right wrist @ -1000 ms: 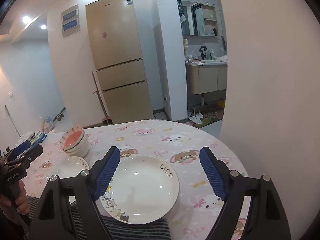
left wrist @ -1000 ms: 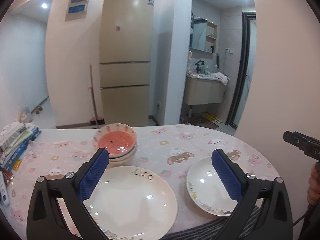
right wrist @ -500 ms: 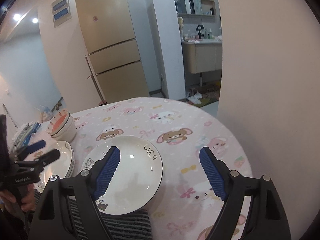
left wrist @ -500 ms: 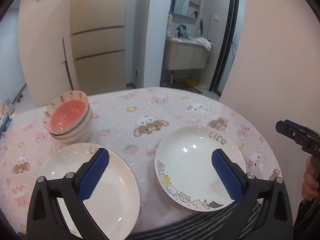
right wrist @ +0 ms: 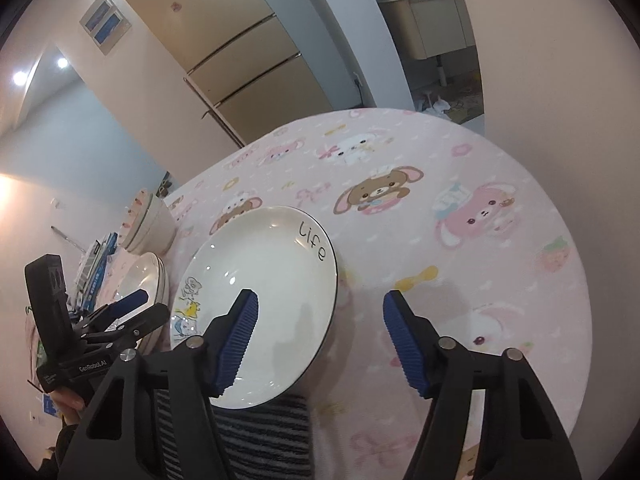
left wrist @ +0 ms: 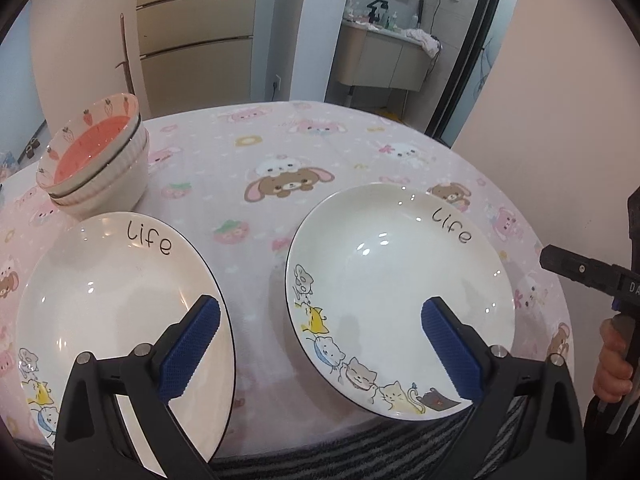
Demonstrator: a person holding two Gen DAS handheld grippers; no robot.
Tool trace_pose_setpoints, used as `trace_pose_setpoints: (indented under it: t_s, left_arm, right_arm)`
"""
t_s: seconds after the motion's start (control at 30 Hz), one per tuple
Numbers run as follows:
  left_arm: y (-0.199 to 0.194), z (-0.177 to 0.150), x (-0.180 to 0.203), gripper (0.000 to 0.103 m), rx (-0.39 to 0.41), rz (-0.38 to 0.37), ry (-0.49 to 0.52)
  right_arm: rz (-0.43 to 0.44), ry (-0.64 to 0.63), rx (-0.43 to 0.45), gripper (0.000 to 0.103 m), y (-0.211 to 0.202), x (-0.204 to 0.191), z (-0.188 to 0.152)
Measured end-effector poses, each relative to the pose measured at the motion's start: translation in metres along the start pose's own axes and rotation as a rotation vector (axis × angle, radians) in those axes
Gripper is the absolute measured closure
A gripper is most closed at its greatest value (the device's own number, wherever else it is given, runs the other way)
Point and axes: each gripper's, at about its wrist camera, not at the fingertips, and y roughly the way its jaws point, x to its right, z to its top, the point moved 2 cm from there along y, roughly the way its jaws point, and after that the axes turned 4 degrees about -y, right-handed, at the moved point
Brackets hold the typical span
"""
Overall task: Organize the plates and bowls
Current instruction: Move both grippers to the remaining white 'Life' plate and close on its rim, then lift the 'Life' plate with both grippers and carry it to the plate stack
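Blue ribbed pads line both grippers, and each pair stands apart with nothing pressed between. The right gripper [right wrist: 320, 312], whose jaws have just been closing, hangs over the near right edge of a white cat-print plate [right wrist: 264, 300]: its left pad sits above the plate's bowl, its right pad above bare pink tablecloth [right wrist: 460, 208]. That plate is round, glossy and black-rimmed, with cartoon cats along its near-left rim and the word "life" at its far rim, so the lettering points away from the jaws; being round, it has no long axis. Its near edge overhangs a grey striped cloth [right wrist: 260, 432].

The left gripper [left wrist: 320, 332] spans the gap between two such plates, its right pad over the cat-print plate and its left pad over the left plate [left wrist: 112, 300], which carries the same lettering on its far side. In the right wrist view this left plate seems to top a stack, though the count is unclear.

Beyond the left pad stands a stack of bowls [left wrist: 100, 164], the top one coral inside with carrots and strawberries on the rim; how many lie beneath is hard to make out. A hand [left wrist: 612, 364] is cut off at the frame's right edge.
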Motion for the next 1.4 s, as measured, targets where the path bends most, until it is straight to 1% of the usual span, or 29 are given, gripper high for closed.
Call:
trace_pose_setpoints:
  t_s: [0.1, 0.23, 0.37, 0.4, 0.43, 0.5, 0.63, 0.73, 0.77, 0.87, 0.9, 0.93, 1.0, 1.03, 1.1, 1.13, 1.2, 1.27, 1.33, 1.4]
  left_arm:
    - [0.009, 0.005, 0.002, 0.004, -0.008, 0.019, 0.020]
    - [0.019, 0.015, -0.003, 0.004, -0.007, 0.054, 0.019]
    - [0.024, 0.021, -0.006, 0.005, 0.001, 0.069, 0.042]
    - [0.024, 0.021, -0.006, 0.010, 0.003, 0.067, 0.047]
    - [0.023, 0.022, -0.006, 0.016, 0.003, 0.065, 0.052]
    - [0.025, 0.027, -0.005, 0.021, -0.013, 0.051, 0.064]
    - [0.030, 0.036, -0.001, 0.022, -0.023, 0.070, 0.106]
    - [0.041, 0.039, 0.001, 0.025, -0.082, 0.020, 0.112]
    - [0.046, 0.039, 0.000, 0.026, -0.115, -0.008, 0.095]
    - [0.056, 0.038, -0.004, 0.029, -0.169, -0.049, 0.035]
    - [0.060, 0.037, -0.005, 0.032, -0.185, -0.044, 0.030]
    - [0.063, 0.036, -0.006, 0.041, -0.196, -0.032, 0.029]
    - [0.064, 0.033, -0.006, 0.050, -0.194, -0.008, 0.049]
    - [0.065, 0.032, -0.006, 0.055, -0.197, -0.007, 0.060]
    - [0.065, 0.029, -0.004, 0.061, -0.216, -0.034, 0.072]
    - [0.065, 0.028, -0.003, 0.062, -0.225, -0.042, 0.075]
    - [0.065, 0.026, 0.000, 0.064, -0.233, -0.020, 0.102]
    - [0.064, 0.024, 0.002, 0.064, -0.222, -0.004, 0.135]
    - [0.064, 0.024, 0.002, 0.064, -0.220, -0.005, 0.142]
    - [0.065, 0.025, 0.001, 0.064, -0.220, -0.009, 0.142]
  right_arm:
    - [0.006, 0.008, -0.029, 0.041, 0.009, 0.005, 0.003]
    - [-0.003, 0.000, -0.055, 0.043, 0.021, 0.006, 0.004]
    - [0.019, -0.005, -0.108, 0.047, 0.038, 0.001, 0.001]
    - [0.021, -0.007, -0.115, 0.047, 0.040, -0.001, 0.001]
    - [0.016, -0.008, -0.119, 0.047, 0.043, -0.001, 0.000]
    - [0.003, -0.001, -0.123, 0.048, 0.047, -0.002, -0.002]
    - [0.015, 0.007, -0.126, 0.050, 0.051, -0.005, -0.009]
    - [0.008, -0.005, -0.140, 0.052, 0.055, -0.008, -0.012]
    - [0.004, -0.008, -0.146, 0.056, 0.057, -0.009, -0.012]
    - [-0.003, -0.019, -0.156, 0.060, 0.060, -0.010, -0.012]
    - [-0.006, -0.020, -0.158, 0.061, 0.061, -0.009, -0.012]
    - [-0.008, -0.018, -0.160, 0.063, 0.061, -0.009, -0.012]
    - [-0.008, -0.033, -0.166, 0.065, 0.062, -0.010, -0.011]
    - [-0.009, -0.040, -0.170, 0.068, 0.063, -0.011, -0.011]
    - [-0.011, -0.048, -0.169, 0.068, 0.063, -0.011, -0.011]
    - [-0.010, -0.048, -0.170, 0.068, 0.063, -0.011, -0.011]
    - [-0.004, -0.044, -0.170, 0.069, 0.064, -0.009, -0.010]
    - [0.007, -0.032, -0.170, 0.070, 0.065, -0.007, -0.009]
    - [0.016, -0.018, -0.169, 0.071, 0.064, -0.005, -0.010]
    - [0.050, 0.007, -0.172, 0.071, 0.064, -0.003, -0.010]
